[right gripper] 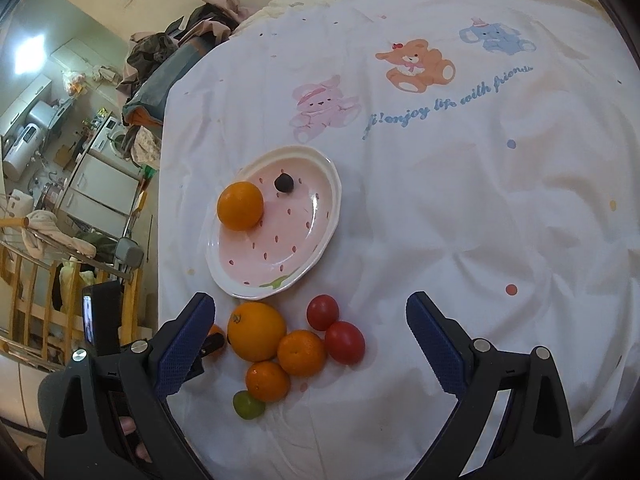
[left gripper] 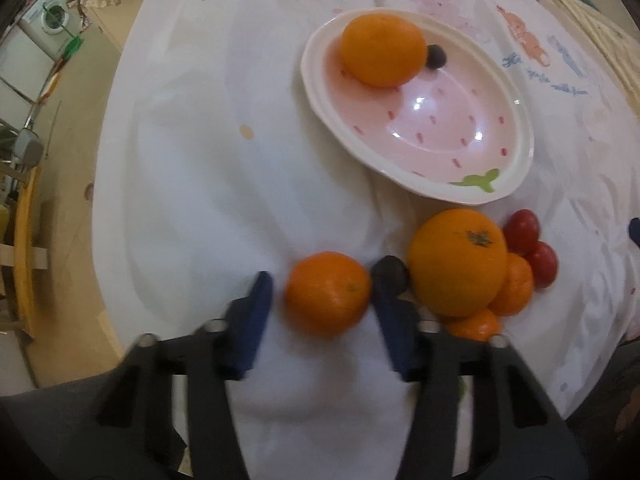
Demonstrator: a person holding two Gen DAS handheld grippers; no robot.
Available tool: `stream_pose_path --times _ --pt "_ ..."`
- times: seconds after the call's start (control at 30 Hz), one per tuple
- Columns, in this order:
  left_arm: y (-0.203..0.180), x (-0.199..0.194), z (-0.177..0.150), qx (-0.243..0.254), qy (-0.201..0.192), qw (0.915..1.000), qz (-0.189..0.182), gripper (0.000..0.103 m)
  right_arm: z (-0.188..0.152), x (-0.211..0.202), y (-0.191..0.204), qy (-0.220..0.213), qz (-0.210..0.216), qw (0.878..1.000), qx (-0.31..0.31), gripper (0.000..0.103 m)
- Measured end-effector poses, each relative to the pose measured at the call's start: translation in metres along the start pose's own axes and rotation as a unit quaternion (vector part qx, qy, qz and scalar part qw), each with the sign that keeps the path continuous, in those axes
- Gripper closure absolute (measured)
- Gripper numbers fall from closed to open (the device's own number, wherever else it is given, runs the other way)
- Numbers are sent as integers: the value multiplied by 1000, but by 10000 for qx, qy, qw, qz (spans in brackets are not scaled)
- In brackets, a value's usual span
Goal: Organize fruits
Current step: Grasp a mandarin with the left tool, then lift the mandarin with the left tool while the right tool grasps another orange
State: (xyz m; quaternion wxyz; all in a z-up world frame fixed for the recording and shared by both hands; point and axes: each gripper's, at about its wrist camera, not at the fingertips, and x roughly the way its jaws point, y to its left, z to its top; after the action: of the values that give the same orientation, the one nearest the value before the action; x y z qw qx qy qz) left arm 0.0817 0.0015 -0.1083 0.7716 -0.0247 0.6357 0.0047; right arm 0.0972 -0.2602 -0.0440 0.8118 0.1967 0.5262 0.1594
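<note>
Setting: bed, white cartoon-print sheet (right gripper: 440, 208), cluttered room behind.

Item: small tangerine (left gripper: 328, 293), on the sheet between the spread fingers of the left gripper (left gripper: 322, 298), not yet clenched. Judged light, round, soft-skinned, prone to roll; best pinched across its middle.

Adjacent: dark grape (left gripper: 390, 274) touching the right-hand finger; large orange (left gripper: 456, 260); two tomatoes (left gripper: 532, 246).

Beyond: pink plate (left gripper: 516, 120) holding an orange (left gripper: 382, 50).

Right gripper (right gripper: 310, 340): released, hovering.

Obscured: tangerine blurred; further citrus partly hidden.
</note>
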Motion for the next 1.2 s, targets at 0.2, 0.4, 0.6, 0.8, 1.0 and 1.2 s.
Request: stream_pose_path --times 0.2,0.4,0.6,0.8,1.0,1.2 --pt "1 -20 -3 5 -138 9996 -245 64 -2 3 5 67 -51 9998 -155 4" --pt "6 -53 -6 -128 -663 9965 -488 64 -4 5 2 105 -142 9997 -150 4" --pt "19 -70 1 -405 -965 9924 -646 64 -7 11 -4 199 -155 9997 10 4" --pt "23 -77 8 -539 -1090 9897 -761 64 -13 29 -6 570 -87 9982 175 5" --pt "29 -86 13 -730 -1190 9860 -907 64 -21 46 25 1007 365 9942 -46 20" --pt "35 -93 13 -851 -1205 9834 -1055 64 -24 80 57 1309 167 9903 -435 25"
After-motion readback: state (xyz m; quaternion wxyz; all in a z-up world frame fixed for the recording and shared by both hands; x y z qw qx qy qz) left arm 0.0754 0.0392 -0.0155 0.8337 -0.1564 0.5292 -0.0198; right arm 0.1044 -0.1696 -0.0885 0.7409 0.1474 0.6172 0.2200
